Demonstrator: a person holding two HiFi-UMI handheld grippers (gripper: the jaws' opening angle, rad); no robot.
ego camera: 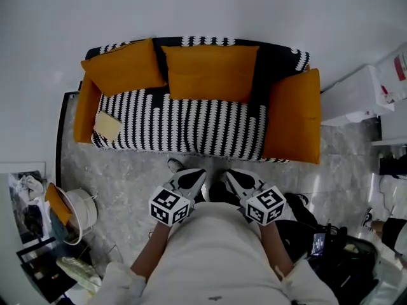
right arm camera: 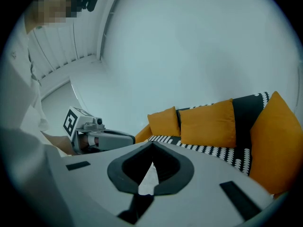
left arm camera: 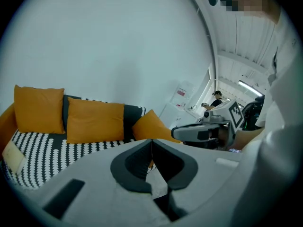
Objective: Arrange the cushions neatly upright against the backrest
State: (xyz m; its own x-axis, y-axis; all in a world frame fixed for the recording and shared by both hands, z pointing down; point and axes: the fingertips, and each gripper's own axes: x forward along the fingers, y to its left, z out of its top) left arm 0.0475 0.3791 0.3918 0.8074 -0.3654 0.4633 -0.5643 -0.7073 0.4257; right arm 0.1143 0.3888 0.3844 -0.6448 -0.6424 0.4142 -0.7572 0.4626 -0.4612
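Left gripper and right gripper, jaws together, empty, before orange cushions (red label illegible)

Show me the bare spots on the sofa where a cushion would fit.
The striped seat is bare from the pale pad to the right armrest, in front of the left cushion and middle cushion. The backrest is bare between the middle cushion and the right armrest. The left corner is crowded: left cushion, pad, left armrest.
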